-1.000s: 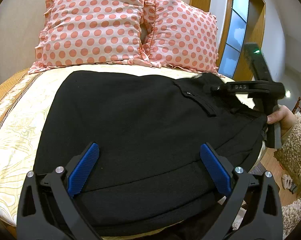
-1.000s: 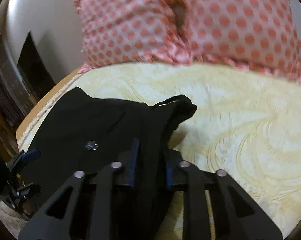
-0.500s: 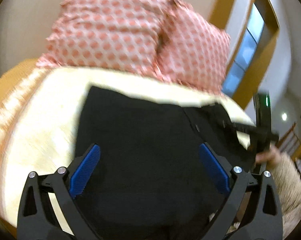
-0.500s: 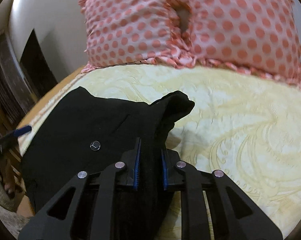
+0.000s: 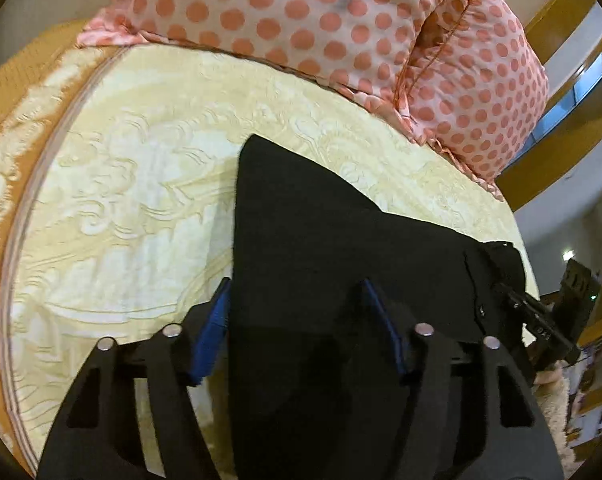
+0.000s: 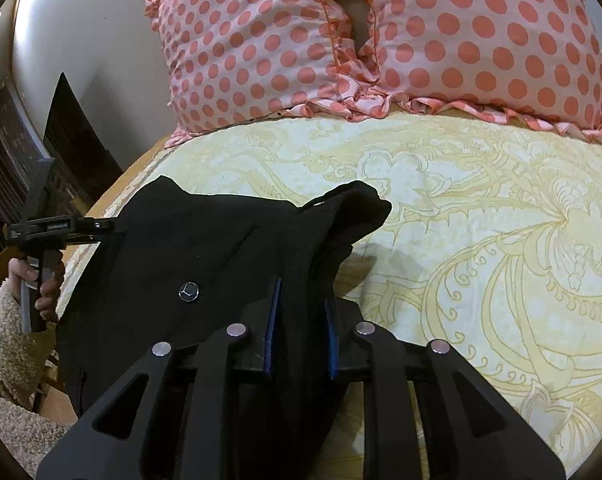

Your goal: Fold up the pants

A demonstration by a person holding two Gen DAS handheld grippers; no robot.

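On the bed (image 6: 481, 208), black pants (image 5: 321, 240) lie below polka-dot pillows (image 6: 381, 40). The right tool (image 6: 299, 320) pinches their bunched waistband; the left tool (image 5: 301, 332) straddles fabric, partly apart.

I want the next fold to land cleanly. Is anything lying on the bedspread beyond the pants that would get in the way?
Nothing visible does. The bedspread beyond the black pants lies bare up to the polka-dot pillows at its far edge.
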